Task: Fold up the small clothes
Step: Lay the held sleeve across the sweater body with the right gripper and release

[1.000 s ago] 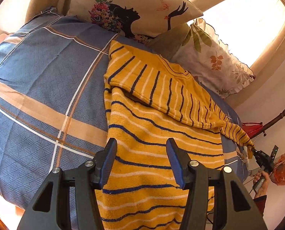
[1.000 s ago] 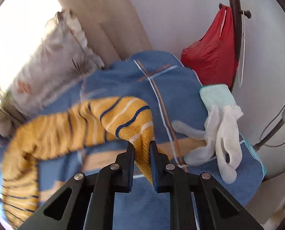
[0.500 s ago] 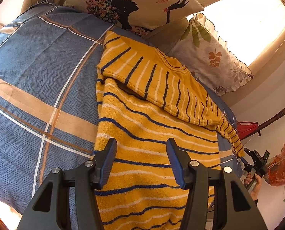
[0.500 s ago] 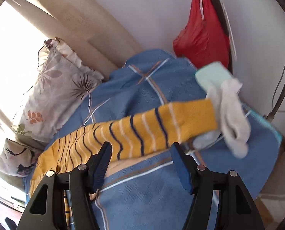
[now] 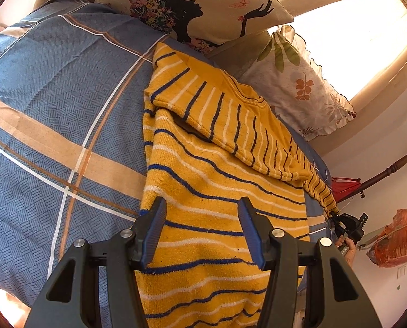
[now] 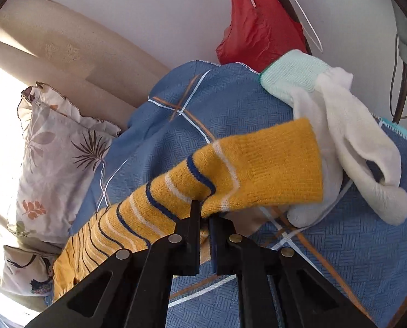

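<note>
Right gripper (image 6: 205,216) pinching sweater sleeve (image 6: 258,169)

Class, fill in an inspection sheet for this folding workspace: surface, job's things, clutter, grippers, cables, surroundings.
Surface: blue checked bedspread.
Job's things: yellow knitted sweater with blue and white stripes, one sleeve folded across its body.
Clutter: white cotton gloves beside the sleeve cuff.
Grippers: left tool open above the sweater; right tool shut on the sleeve.
Cables: dark wire loop by the wall.
Surroundings: leaf-print ruffled pillow, red plastic bag.
</note>
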### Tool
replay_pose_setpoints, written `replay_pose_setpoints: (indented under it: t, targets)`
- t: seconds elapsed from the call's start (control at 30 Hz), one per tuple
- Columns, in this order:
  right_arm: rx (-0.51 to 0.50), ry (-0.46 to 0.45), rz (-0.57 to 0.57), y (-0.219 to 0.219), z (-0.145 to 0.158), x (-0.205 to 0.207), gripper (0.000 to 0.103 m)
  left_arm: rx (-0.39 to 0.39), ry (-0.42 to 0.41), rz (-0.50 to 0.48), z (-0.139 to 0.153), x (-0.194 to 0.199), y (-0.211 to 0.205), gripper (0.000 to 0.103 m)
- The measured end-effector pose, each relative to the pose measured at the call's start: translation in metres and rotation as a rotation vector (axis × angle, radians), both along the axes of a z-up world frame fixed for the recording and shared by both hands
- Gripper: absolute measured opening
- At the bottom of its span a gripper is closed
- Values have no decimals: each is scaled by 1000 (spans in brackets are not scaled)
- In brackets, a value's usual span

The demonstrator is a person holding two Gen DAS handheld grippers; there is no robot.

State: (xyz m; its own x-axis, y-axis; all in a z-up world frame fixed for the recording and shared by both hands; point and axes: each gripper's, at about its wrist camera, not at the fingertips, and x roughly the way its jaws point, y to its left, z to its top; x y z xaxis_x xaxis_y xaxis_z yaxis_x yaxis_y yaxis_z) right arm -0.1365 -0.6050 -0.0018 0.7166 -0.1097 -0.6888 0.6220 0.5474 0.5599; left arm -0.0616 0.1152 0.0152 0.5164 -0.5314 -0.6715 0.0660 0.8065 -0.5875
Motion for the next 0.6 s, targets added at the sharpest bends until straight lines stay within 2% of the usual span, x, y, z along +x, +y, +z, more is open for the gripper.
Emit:
replay_pose_setpoints:
  t: [0.07,0.13,0.2,0.33,0.47,0.6]
  targets:
    - [-72,-9,21,11,23,4,7,-11,-10,-1,1,-1,4,53]
    - [-185,-18,85,39,55,29,7,-26,-18,2,1,-3,11,53]
    - [-285,-46,191,79,89,46,7,-44,-27,8,1,-5,18,54]
    - [-361,-129,450,180,133,88,7,-60,-46,41,2,-12,35,58]
    - [-357,-164,742,300,133,138,7,-81,-47,96,2,-21,61,58]
    - [-360,-132,1003,418,104,178,6,-84,-59,159,2,-32,86,58]
